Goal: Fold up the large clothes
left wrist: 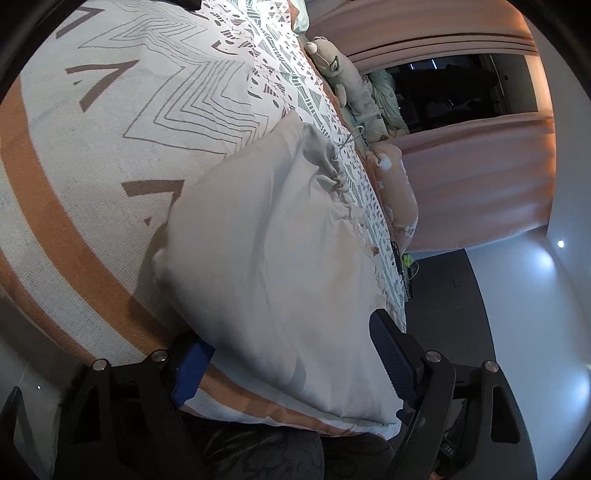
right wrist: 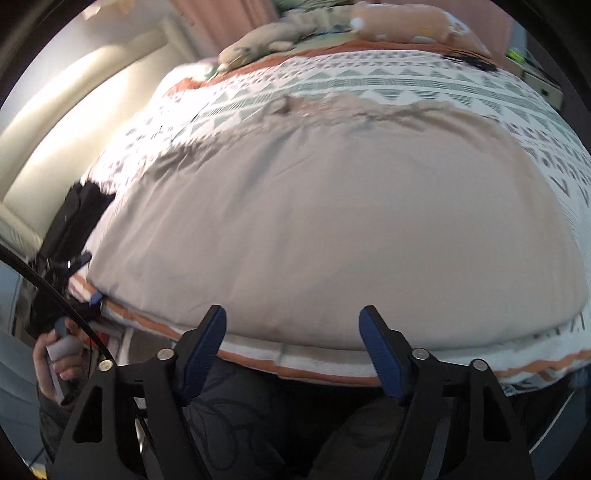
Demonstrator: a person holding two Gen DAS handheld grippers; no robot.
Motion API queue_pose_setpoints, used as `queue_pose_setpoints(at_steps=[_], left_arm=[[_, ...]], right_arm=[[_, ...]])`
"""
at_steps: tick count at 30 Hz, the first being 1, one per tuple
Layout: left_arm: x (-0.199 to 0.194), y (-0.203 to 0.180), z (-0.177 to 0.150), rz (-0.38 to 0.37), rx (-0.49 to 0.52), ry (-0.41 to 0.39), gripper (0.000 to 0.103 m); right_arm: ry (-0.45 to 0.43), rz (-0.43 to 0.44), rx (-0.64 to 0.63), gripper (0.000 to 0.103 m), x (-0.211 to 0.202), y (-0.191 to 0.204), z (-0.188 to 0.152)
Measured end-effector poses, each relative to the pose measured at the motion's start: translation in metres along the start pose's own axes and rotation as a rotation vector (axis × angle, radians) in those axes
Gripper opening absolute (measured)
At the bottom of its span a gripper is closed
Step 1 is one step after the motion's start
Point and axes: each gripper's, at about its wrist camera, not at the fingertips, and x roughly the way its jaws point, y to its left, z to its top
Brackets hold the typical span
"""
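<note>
Currently both grippers, left gripper (left wrist: pixel 288 358) and right gripper (right wrist: pixel 291 347), gape wide and empty; the beige garment (right wrist: pixel 332 236) fills mid-frame on the bedspread (left wrist: pixel 110 147). Its loose near edge could slide off the bed.

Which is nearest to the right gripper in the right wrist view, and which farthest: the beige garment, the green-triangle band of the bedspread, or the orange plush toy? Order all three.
1. The beige garment: flat on the bed, just ahead of the open jaws of the right gripper.
2. The green-triangle band: past the garment's gathered edge.
3. The orange plush toy: along the bed's far edge, upper right.
</note>
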Motion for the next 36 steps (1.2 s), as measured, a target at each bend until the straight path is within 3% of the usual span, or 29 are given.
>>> queue_pose_setpoints(at_steps=[6,10,18,33,35,36], left_arm=[[-0.007,0.007,0.001,0.046,-0.005,0.01,0.057],[-0.011,0.011,0.003,0.037,-0.016,0.006,0.056],[-0.015,0.015,0.004,0.031,-0.03,0.016,0.056],[-0.015,0.021,0.003,0.035,-0.066,0.006,0.056],[-0.013,0.02,0.004,0.047,-0.064,0.017,0.045],[-0.011,0.02,0.006,0.051,-0.069,0.024,0.045]], right_arm=[[0.061,-0.014,-0.096,0.067,0.045,0.031,0.02],[0.095,-0.084,-0.183,0.064,0.075,0.057,0.025],[0.135,-0.21,-0.213,0.063,0.143,0.072,0.053],[0.134,-0.266,-0.095,0.059,0.214,0.035,0.16],[0.137,-0.265,-0.07,0.052,0.224,0.025,0.176],[0.138,-0.268,-0.062,0.05,0.228,0.021,0.183]])
